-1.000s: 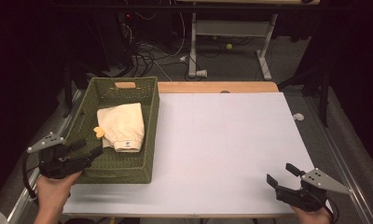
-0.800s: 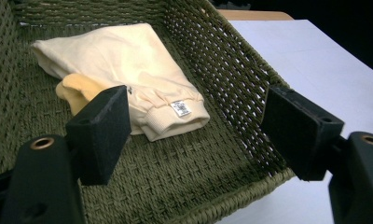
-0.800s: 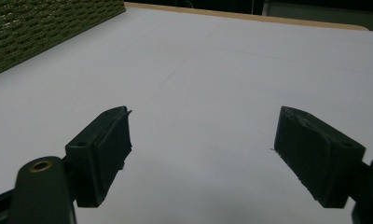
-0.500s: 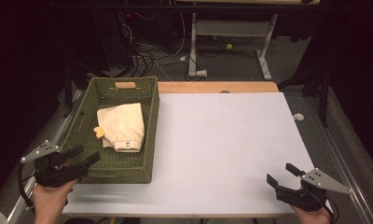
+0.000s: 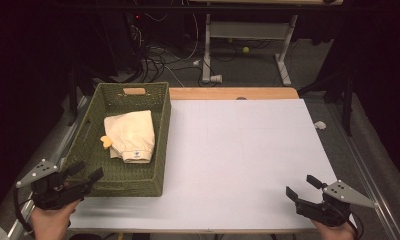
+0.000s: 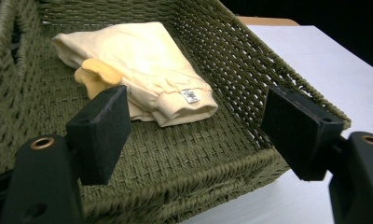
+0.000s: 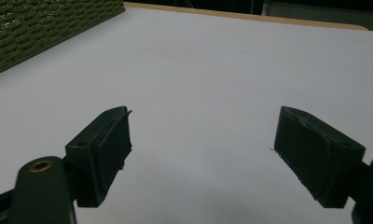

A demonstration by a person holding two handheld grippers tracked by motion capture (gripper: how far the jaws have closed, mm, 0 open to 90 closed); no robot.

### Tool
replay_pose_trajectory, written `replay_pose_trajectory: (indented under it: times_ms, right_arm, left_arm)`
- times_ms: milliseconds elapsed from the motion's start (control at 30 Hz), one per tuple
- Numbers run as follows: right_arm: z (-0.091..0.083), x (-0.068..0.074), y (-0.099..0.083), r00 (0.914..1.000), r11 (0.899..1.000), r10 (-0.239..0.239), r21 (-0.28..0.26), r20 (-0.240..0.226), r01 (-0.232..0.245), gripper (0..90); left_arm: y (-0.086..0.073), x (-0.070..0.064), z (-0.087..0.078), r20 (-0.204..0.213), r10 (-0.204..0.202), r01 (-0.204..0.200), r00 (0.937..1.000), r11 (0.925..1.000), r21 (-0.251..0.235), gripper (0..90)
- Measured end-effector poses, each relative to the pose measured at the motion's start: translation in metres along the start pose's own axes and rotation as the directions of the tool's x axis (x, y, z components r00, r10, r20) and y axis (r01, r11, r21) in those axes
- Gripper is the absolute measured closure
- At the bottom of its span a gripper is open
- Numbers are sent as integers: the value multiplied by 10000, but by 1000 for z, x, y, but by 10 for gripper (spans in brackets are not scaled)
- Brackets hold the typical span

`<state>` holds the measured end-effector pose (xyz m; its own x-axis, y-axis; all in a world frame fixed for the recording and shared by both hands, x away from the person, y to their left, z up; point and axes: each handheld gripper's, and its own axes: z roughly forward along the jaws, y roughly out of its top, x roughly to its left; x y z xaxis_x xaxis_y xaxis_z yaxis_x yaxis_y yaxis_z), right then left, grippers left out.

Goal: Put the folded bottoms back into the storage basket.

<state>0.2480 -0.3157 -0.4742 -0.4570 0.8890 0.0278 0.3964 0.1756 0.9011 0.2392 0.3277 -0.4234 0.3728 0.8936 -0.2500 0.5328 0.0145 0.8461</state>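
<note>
a: cloth bundle (image 5: 130, 135) first — cream, folded, lying flat on the floor of the green woven basket (image 5: 160, 130), toward the far half and a bit toward the basket's right wall.

b: which way does it run?

a: its long axis goes roughly from the far-left corner of the basket to the near right. the cuffed end with the small label points at the person's side; the plainer end points away toward the handle slot. a small yellow piece (image 5: 106, 142) sits tucked against its left edge, touching it — part of the same garment or a separate thing, i can't quite tell.

b: and the tongs?

a: left tongs (image 5: 84, 174) sit at the near-left corner of the basket, just outside the near rim, jaws spread wide with nothing between them. in the left gripper view the bundle (image 6: 142, 70) lies straight ahead and beyond the rim, its cuffed end closest to the left tongs (image 6: 196, 133).

b: right side?

a: right tongs (image 5: 300, 189) are at the near-right corner of the counter (image 5: 248, 160), also spread and empty, well apart from the basket.

b: so the left hand is the nearer one.

a: clearly. i'd judge the next move is forward over the near rim and down, meeting the cuffed end across the bundle's short width.
</note>
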Motion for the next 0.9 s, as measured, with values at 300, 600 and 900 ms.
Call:
replay_pose_trajectory:
  times_ms: [300,600,900]
  right_arm:
    - [0,0,0,10000,10000,2,2,3,-2,195]
    - [0,0,0,10000,10000,3,-10,-21,-3,195]
    - [0,0,0,10000,10000,8,-9,-32,-8,195]
  left_arm:
    - [-17,3,-6,-174,-105,100,9998,9996,-276,223]
    - [-36,0,-9,-603,156,-203,9981,9968,-776,222]
    - [-43,-5,-14,-857,209,-300,9961,9939,-1060,225]
